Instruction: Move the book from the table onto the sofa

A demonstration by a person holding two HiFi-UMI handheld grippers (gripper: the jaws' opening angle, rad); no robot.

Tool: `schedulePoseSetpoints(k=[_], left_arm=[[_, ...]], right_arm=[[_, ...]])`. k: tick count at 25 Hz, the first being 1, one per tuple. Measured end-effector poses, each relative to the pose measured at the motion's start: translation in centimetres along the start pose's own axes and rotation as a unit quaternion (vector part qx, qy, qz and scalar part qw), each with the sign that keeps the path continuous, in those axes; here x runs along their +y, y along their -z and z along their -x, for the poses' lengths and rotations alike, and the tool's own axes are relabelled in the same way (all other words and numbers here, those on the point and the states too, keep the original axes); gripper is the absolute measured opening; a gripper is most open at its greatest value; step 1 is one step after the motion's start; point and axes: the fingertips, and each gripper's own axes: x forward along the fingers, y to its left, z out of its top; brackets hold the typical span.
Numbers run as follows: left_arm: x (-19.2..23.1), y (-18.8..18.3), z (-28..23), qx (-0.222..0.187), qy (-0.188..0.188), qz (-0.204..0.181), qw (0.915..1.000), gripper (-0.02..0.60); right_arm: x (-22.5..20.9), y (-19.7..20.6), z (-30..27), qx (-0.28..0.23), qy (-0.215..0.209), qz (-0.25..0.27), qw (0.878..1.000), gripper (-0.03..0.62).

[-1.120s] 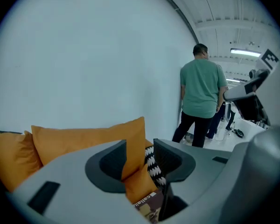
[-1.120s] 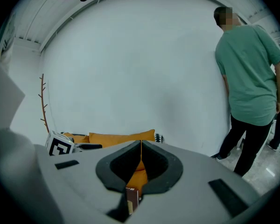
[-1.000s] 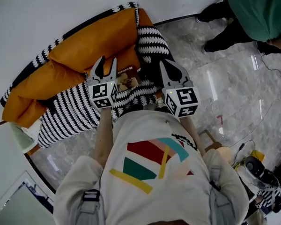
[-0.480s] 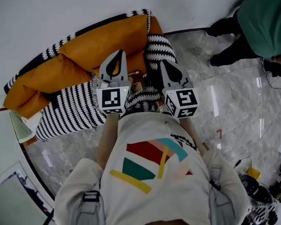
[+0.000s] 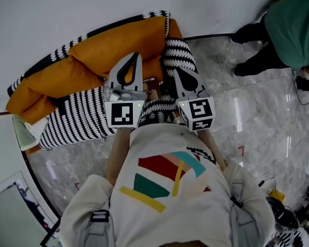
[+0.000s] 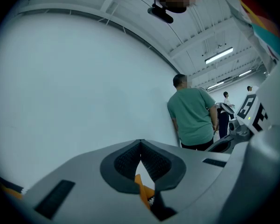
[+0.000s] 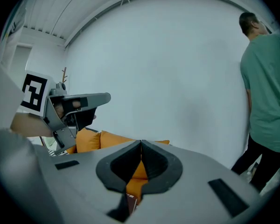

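The book (image 5: 153,90) lies on the black-and-white striped seat (image 5: 77,120) of the sofa, below its orange cushions (image 5: 118,42); only a small part of it shows between the two grippers. My left gripper (image 5: 136,56) hangs above the seat, shut and empty, its tips (image 6: 141,142) meeting against the white wall. My right gripper (image 5: 175,70) is beside it, also shut with nothing held (image 7: 141,143). Through the right gripper's gap I see an orange cushion (image 7: 139,171) and a book corner (image 7: 130,202). The left gripper (image 7: 77,107) shows at the left of the right gripper view.
A person in a green shirt (image 5: 293,24) stands on the marble floor (image 5: 247,102) right of the sofa, also seen as a person (image 6: 192,115) by the wall. A white wall (image 5: 67,9) backs the sofa. Cables and gear (image 5: 304,210) lie at lower right.
The left gripper's jaws went from open to shut and it rose away from the book, which stays on the seat. The right gripper shifted only a little.
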Motion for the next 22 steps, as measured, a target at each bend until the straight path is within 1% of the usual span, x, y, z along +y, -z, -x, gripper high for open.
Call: schedulePoseSetpoints(k=[3, 6, 14, 18, 22], left_arm=[[-0.1, -0.2, 0.5, -0.002, 0.006, 0.0, 1.0, 0.006], [-0.2, -0.2, 1.0, -0.004, 0.013, -0.01, 0.9999, 0.006], [0.7, -0.2, 1.4, -0.009, -0.004, -0.004, 0.9999, 0.006], [0.8, 0.4, 1.6, -0.001, -0.005, 0.0, 1.0, 0.006], [0.9, 0.7, 1.3, 0.005, -0.002, -0.009, 0.9999, 0.006]], right_arm=[[0.3, -0.1, -0.1, -0.004, -0.004, -0.002, 1.0, 0.014], [0.9, -0.1, -0.1, -0.005, -0.011, 0.002, 1.0, 0.014], [1.1, -0.3, -0.2, -0.007, -0.019, 0.006, 1.0, 0.014], [1.1, 0.0, -0.3, 0.0, -0.013, 0.017, 1.0, 0.014], [0.8, 0.0, -0.6, 0.008, -0.003, 0.031, 0.999, 0.014]])
